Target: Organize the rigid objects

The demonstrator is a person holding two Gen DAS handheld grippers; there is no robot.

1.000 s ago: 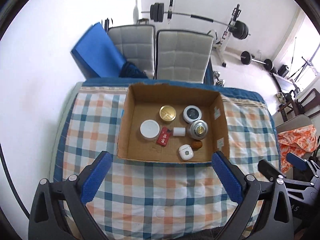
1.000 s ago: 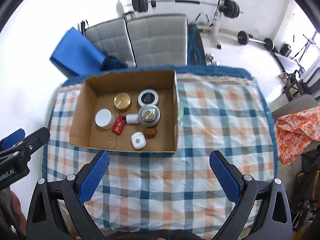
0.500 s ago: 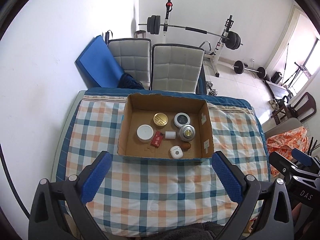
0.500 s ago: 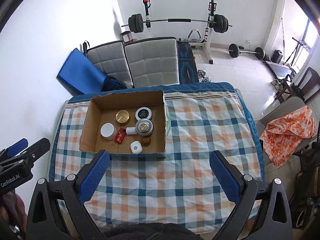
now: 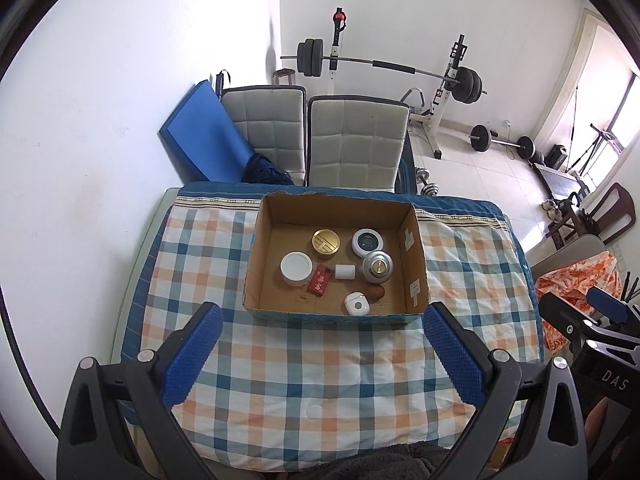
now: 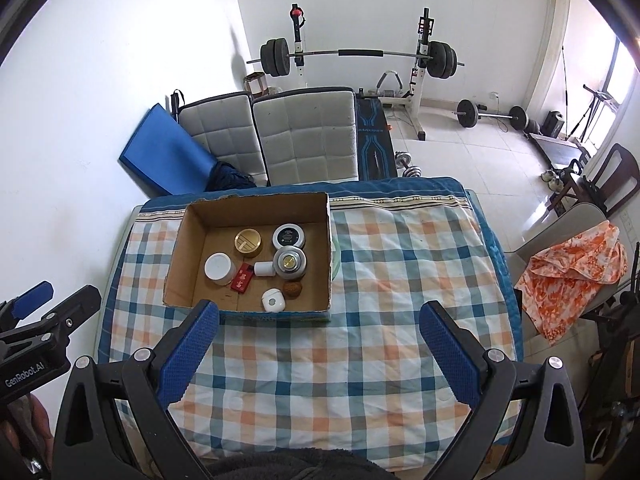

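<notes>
An open cardboard box (image 5: 414,248) (image 6: 182,248) stands at the far side of the checked table. Inside lie several small things: a gold tin (image 5: 325,243) (image 6: 248,242), a white jar (image 5: 296,268), a dark-lidded tin (image 5: 367,240), a silver tin (image 5: 377,266) (image 6: 290,262), a red packet (image 5: 319,284), a small white cylinder (image 5: 345,271), a white case (image 5: 356,303) (image 6: 273,299) and a brown ball (image 5: 377,291). My left gripper (image 5: 320,352) and right gripper (image 6: 318,350) are both open and empty, held high above the table's near half.
The table wears a checked cloth (image 5: 328,364). Two grey padded chairs (image 5: 356,144) stand behind it, with a blue mat (image 5: 204,136) against the wall. A barbell rack (image 5: 384,68) stands farther back. An orange cloth (image 6: 572,276) lies on a chair at the right.
Both grippers have risen and drawn back from the table, so the box looks smaller and more of the room shows. Nothing in the box has moved.
</notes>
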